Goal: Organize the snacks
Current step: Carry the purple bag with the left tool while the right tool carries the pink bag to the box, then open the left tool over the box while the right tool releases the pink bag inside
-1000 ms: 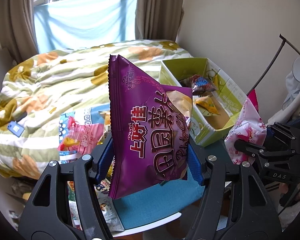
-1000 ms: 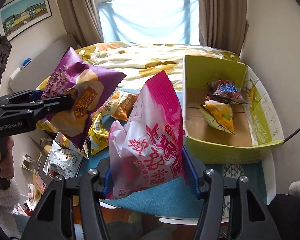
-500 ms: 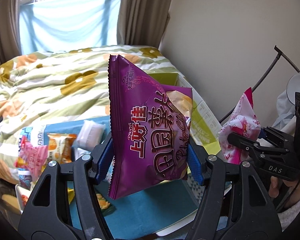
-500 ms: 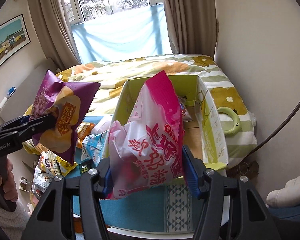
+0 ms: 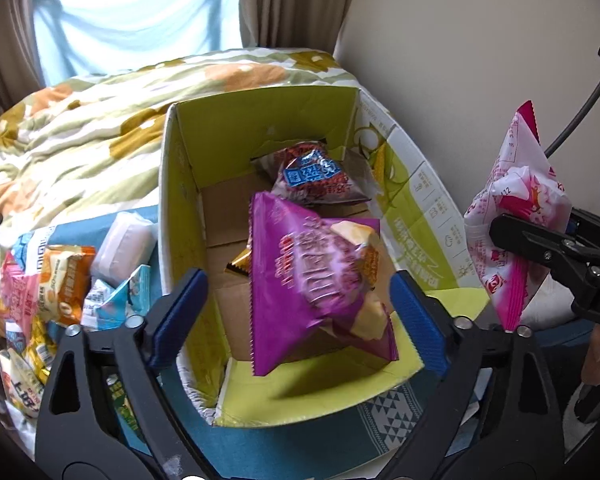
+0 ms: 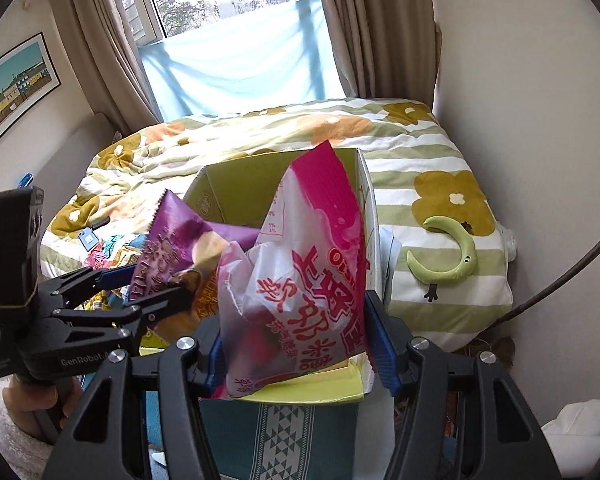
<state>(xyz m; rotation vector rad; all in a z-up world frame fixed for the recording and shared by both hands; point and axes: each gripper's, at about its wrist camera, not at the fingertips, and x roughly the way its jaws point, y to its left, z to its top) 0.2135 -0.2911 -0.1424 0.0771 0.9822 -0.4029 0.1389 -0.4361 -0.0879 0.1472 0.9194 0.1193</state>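
— What's between the left gripper [image 5: 298, 294]?

— Its blue pads stand wide apart; the crinkled purple foil chip bag [image 5: 312, 284] sits loose between them, over the open green cardboard box [image 5: 260, 128].

— And the right gripper [image 6: 294, 346]?

— Clamped on the pink-and-white plastic snack bag [image 6: 300, 284], just above the box's near rim.

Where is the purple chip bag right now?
In the left wrist view the purple chip bag sits between the open left tool's fingers, over the green box, in front of a red-and-blue snack bag.
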